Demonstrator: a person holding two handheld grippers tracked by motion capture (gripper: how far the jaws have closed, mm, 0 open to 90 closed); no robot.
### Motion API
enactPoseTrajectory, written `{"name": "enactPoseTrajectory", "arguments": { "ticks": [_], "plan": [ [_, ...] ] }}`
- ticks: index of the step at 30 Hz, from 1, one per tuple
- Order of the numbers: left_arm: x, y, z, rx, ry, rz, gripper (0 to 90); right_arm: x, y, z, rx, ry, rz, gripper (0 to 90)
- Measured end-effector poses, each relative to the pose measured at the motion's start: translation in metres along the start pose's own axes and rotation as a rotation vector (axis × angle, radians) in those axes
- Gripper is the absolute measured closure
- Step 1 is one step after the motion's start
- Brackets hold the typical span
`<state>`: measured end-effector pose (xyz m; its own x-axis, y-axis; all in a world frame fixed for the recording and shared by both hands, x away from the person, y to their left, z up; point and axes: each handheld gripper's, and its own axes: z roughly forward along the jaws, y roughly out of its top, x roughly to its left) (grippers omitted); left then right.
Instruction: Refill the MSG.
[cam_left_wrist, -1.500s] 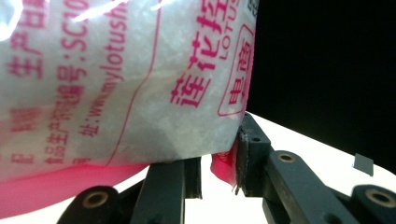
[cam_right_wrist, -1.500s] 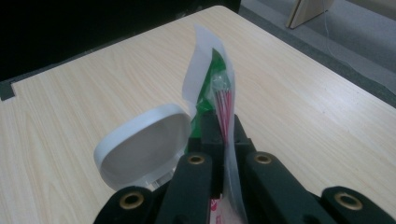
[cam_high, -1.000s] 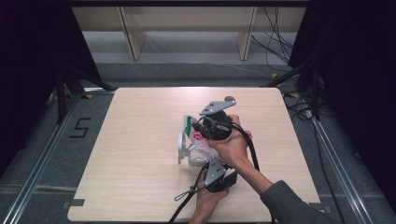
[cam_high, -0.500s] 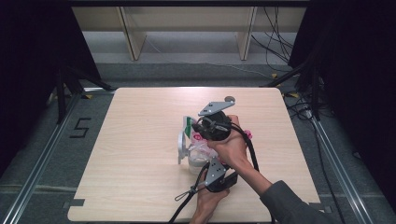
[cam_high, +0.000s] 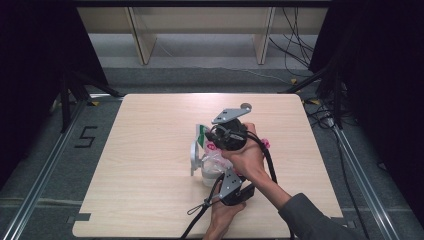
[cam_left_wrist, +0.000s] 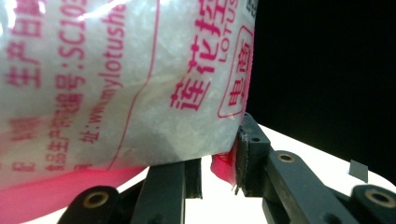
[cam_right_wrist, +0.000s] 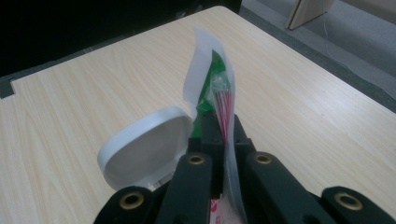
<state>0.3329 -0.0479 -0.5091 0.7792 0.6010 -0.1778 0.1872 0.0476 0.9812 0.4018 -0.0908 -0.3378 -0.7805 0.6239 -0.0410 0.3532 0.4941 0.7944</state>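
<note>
Two tongs are engaged just right of the worktop (cam_high: 150, 150) centre: the right tongs (cam_right_wrist: 219, 135) are pinched on the bag top (cam_right_wrist: 215, 79); the left tongs (cam_left_wrist: 219, 163), part-spread, flank the bag (cam_left_wrist: 116, 84) corner. A tear is risked by opposed pulling; the white lid (cam_right_wrist: 144, 144) at 9 o'clock could be knocked.
</note>
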Motion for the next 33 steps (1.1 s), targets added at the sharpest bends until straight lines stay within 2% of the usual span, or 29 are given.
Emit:
{"name": "enactPoseTrajectory", "arguments": {
  "ticks": [17, 19, 20, 21, 22, 25, 27, 30, 31, 33],
  "plan": [
    [-0.0017, 0.0021, 0.0033, -0.005, 0.0, -0.007, 74.6, 0.0023, 0.0, -0.0044, 0.013, -0.006, -0.004, 90.0],
    [-0.0015, 0.0016, 0.0036, -0.006, -0.005, -0.006, 74.7, 0.0039, -0.0006, -0.0038, 0.012, -0.008, -0.018, 90.0],
    [-0.0018, 0.0014, 0.0036, -0.007, -0.005, -0.004, 74.7, 0.004, -0.0007, -0.0019, 0.006, -0.01, -0.045, 90.0],
    [-0.0022, 0.0017, 0.0029, -0.002, -0.002, -0.002, 74.7, 0.0046, -0.0005, -0.0022, 0.018, -0.005, -0.041, 90.0],
    [-0.0024, 0.0022, 0.0011, 0.014, 0.006, -0.002, 74.7, 0.0042, -0.001, -0.0012, 0.004, -0.017, -0.019, 90.0],
    [-0.0015, 0.0007, 0.0028, -0.004, -0.004, -0.008, 74.7, 0.0037, -0.0008, -0.0002, 0.014, -0.012, -0.015, 90.0],
    [-0.0012, 0.0003, 0.0031, -0.007, -0.005, -0.013, 74.7, 0.0046, -0.0006, 0.0009, 0.04, -0.01, -0.004, 90.0],
    [-0.0005, 0.0004, 0.003, -0.006, -0.003, -0.013, 74.7, 0.0035, 0.0, 0.0022, 0.029, -0.013, -0.022, 90.0],
    [-0.0004, 0.0004, 0.003, -0.006, -0.003, -0.013, 74.7, 0.0043, -0.0005, 0.0036, 0.022, -0.015, -0.008, 90.0],
    [-0.0005, 0.0004, 0.003, -0.007, -0.003, -0.014, 74.7, 0.0037, -0.0004, 0.004, 0.019, -0.014, -0.017, 90.0]
  ]
}}
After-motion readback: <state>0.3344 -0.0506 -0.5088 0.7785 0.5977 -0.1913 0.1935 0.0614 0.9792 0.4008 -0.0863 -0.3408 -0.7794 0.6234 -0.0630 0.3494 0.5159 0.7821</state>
